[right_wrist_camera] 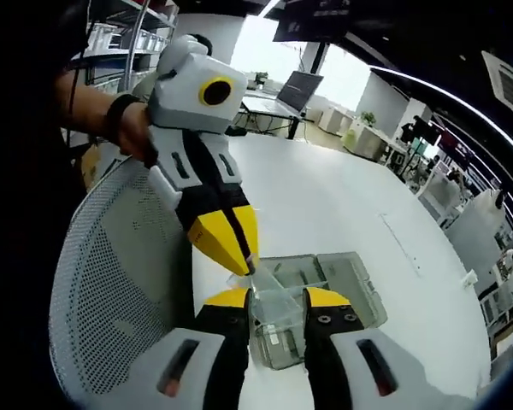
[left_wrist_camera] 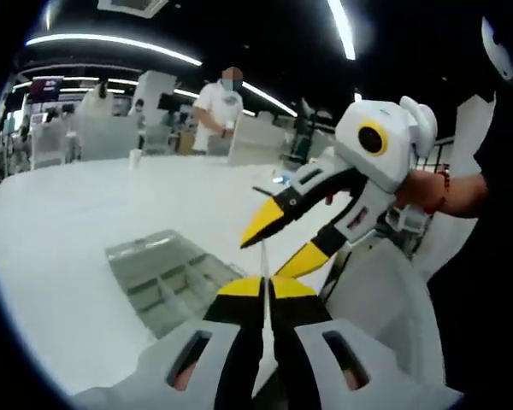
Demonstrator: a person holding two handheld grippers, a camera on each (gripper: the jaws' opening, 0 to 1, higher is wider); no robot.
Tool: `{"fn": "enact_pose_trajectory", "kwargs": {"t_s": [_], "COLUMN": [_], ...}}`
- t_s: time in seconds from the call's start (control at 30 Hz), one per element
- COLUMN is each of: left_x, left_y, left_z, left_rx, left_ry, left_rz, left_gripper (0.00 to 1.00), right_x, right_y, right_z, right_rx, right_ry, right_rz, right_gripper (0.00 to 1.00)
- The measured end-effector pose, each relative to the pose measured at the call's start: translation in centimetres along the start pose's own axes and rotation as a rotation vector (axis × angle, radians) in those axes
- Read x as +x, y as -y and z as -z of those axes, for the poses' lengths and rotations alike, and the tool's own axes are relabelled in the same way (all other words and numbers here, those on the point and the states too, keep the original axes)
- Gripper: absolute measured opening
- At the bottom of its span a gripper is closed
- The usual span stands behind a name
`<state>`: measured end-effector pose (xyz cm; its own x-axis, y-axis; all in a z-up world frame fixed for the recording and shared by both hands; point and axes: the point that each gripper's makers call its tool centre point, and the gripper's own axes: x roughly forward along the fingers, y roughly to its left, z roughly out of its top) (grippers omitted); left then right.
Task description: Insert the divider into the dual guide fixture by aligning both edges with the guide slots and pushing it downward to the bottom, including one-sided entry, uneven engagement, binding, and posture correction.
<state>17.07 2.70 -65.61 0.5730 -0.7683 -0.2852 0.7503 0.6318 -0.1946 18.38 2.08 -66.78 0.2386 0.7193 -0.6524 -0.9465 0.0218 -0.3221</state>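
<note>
Divider (right_wrist_camera: 272, 301), clear plastic, hangs above the fixture (right_wrist_camera: 346, 286) on the white table (right_wrist_camera: 342, 205); left gripper (right_wrist_camera: 239, 252) pinches its corner; right gripper (right_wrist_camera: 275, 297) spread around it; tilted entry could likely jam one edge.

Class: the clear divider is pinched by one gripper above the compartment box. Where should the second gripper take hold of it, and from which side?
Probably the free edge of the divider, opposite the corner pinched by the left gripper. It is a thin flat sheet, so the right gripper, open astride it, should close across its faces, above the fixture.
</note>
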Motion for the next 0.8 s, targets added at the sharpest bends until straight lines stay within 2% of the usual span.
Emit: {"fn": "enact_pose_trajectory", "kwargs": {"t_s": [0.07,0.1,0.17,0.3,0.6,0.8], "left_x": [-0.3,-0.4,-0.7,-0.9,-0.5,0.1], "left_y": [0.3,0.4,0.5,0.9,0.6,0.2], "left_z": [0.4,0.1,-0.2,-0.7,-0.6,-0.5], "left_rx": [0.063,0.118,0.100,0.173,0.180,0.204], "left_ry": [-0.033,-0.023,-0.008,-0.001,-0.024,-0.042], "left_rz": [0.016,0.025,0.033,0.053,0.062,0.066], "left_gripper": [0.00,0.00,0.00,0.00,0.00,0.00], "right_x": [-0.1,-0.3,-0.4,-0.3,-0.2,0.1], "right_y": [-0.5,-0.5,-0.6,-0.7,-0.5,-0.4], "right_z": [0.3,0.3,0.2,-0.1,-0.3,0.0], "right_rx": [-0.007,-0.032,-0.045,-0.092,-0.155,-0.165], "right_ry": [-0.026,-0.033,-0.031,-0.025,-0.040,-0.047], "right_rz": [-0.035,-0.043,-0.048,-0.072,-0.102,-0.119], "right_gripper": [0.09,0.07,0.04,0.06,0.06,0.02]}}
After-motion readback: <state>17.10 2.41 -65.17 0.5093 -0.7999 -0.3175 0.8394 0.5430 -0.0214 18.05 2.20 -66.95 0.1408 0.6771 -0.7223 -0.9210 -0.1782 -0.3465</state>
